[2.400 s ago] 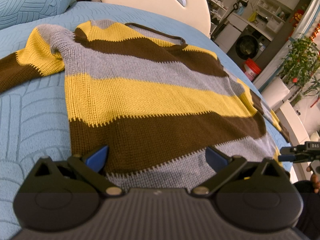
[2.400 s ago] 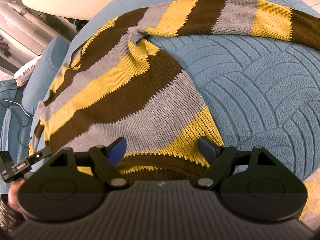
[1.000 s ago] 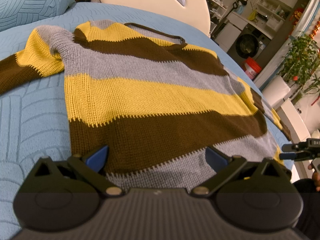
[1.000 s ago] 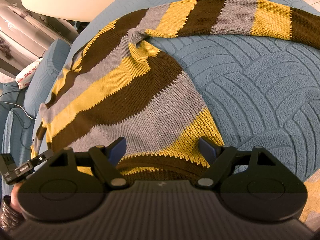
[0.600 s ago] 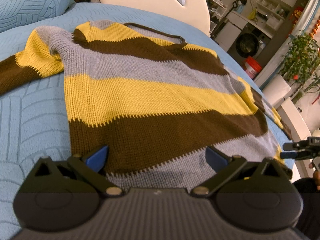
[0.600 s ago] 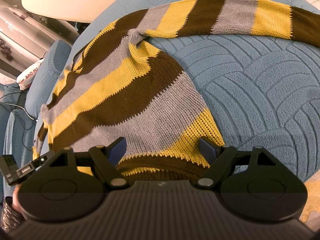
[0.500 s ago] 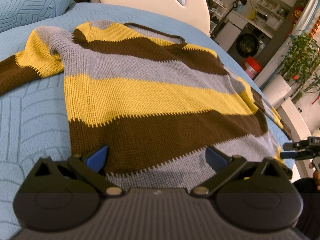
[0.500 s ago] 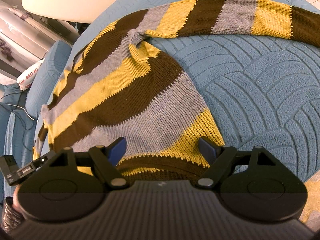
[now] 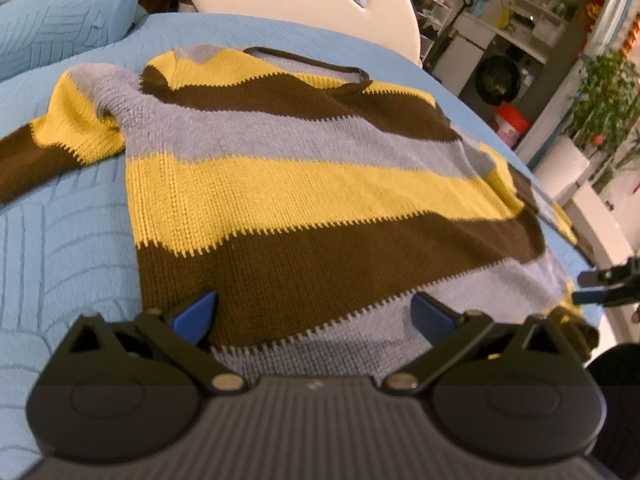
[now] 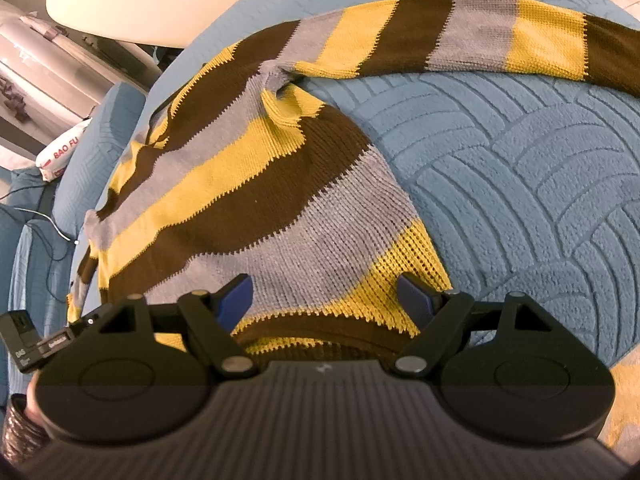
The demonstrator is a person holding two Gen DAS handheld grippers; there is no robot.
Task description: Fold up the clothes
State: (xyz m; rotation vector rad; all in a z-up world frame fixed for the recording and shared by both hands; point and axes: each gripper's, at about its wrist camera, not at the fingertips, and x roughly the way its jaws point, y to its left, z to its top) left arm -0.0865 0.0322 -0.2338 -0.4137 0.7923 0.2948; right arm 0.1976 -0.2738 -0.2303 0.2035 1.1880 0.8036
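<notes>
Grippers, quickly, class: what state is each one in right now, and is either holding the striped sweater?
Left gripper: open, holding nothing, over the striped sweater hem.
Right gripper: open, holding nothing, over the hem corner.

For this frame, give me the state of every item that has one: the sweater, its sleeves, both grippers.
Striped yellow, brown and grey knit sweater: spread flat on the blue quilted bed cover, unfolded.
Right sleeve of the sweater: stretched straight out sideways.
Left sleeve of the sweater: out to the side, bunched at the shoulder.
Left gripper: open, over the hem, holding nothing.
Right gripper: open, over the hem corner, holding nothing.
</notes>
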